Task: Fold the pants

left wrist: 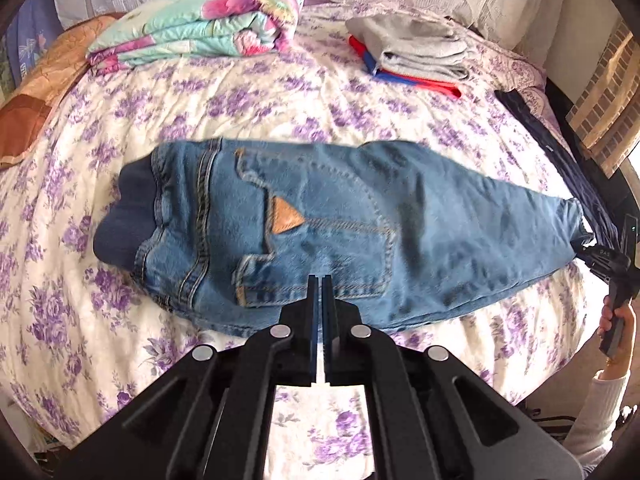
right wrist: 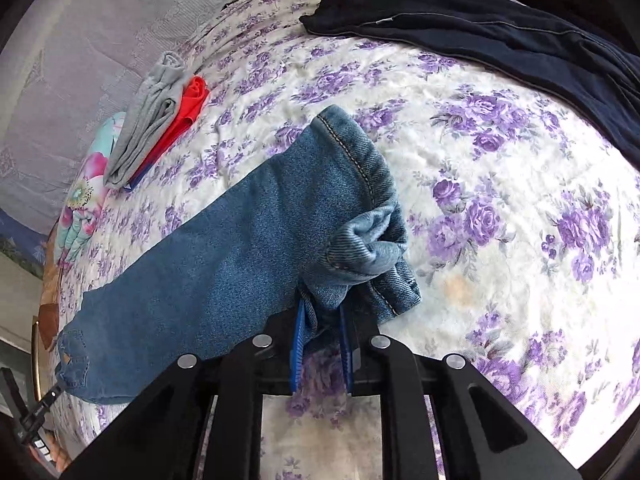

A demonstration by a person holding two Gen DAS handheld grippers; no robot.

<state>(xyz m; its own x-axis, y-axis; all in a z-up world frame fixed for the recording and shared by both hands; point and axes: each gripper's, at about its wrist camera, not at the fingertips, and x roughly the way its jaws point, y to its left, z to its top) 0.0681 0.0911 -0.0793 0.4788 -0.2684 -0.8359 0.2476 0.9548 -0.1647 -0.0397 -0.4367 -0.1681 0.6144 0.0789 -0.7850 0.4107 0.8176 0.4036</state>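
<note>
Bright daylight, soft shadows, slight blur, strong fisheye edge distortion.

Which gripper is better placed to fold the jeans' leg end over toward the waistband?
Right. The right gripper already clamps the hem of the blue denim jeans. The left gripper has its jaws shut on nothing, near the back pocket.

The blue denim pants (left wrist: 320,216) stretch across the middle of the purple-flowered white bed (left wrist: 248,96), blocking passage from side to side. Beyond them lies an open strip of bedspread. At the far edge, a folded floral turquoise-and-pink quilt (left wrist: 200,20) stands on the left, and a folded grey, red and blue stack of clothes (left wrist: 416,54) on the right, with a free gap between them. A dark navy garment (right wrist: 500,36) takes up the right edge.
</note>
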